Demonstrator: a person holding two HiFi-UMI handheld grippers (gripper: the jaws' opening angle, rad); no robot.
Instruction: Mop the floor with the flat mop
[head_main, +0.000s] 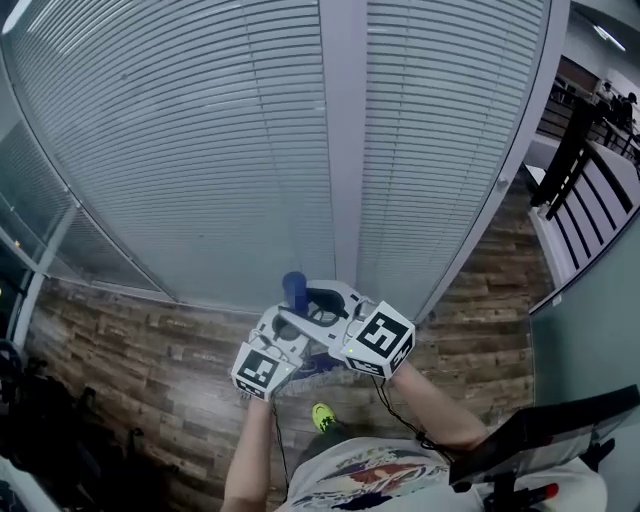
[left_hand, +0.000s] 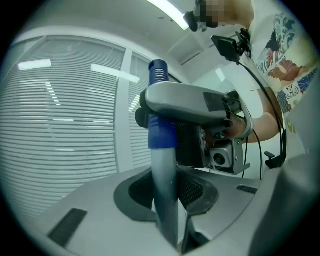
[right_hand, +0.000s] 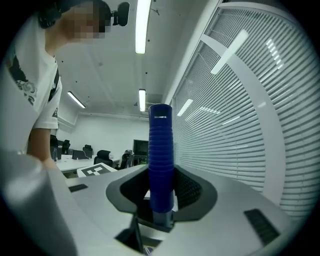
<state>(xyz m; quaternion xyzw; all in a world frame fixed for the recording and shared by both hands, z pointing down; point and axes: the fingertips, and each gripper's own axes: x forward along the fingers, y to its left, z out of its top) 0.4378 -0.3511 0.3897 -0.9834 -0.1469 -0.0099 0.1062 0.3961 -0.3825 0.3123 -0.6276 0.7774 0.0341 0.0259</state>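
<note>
The mop handle stands upright in front of me, and its blue ribbed grip (head_main: 293, 287) tops a grey pole (left_hand: 165, 200). My left gripper (head_main: 290, 326) is shut on the grey pole just below the blue grip (left_hand: 160, 127). My right gripper (head_main: 318, 300) is shut on the blue grip (right_hand: 161, 160) a little higher, and its body (left_hand: 200, 107) crosses above the left one. Both grippers point level, close together. The mop head is hidden beneath the grippers in the head view.
A wall of white window blinds (head_main: 200, 150) stands right ahead, with a wood-plank floor (head_main: 150, 340) below it. A black railing (head_main: 590, 190) is at the right, dark bags (head_main: 40, 420) lie at the left. My yellow-green shoe (head_main: 321, 416) shows under the grippers.
</note>
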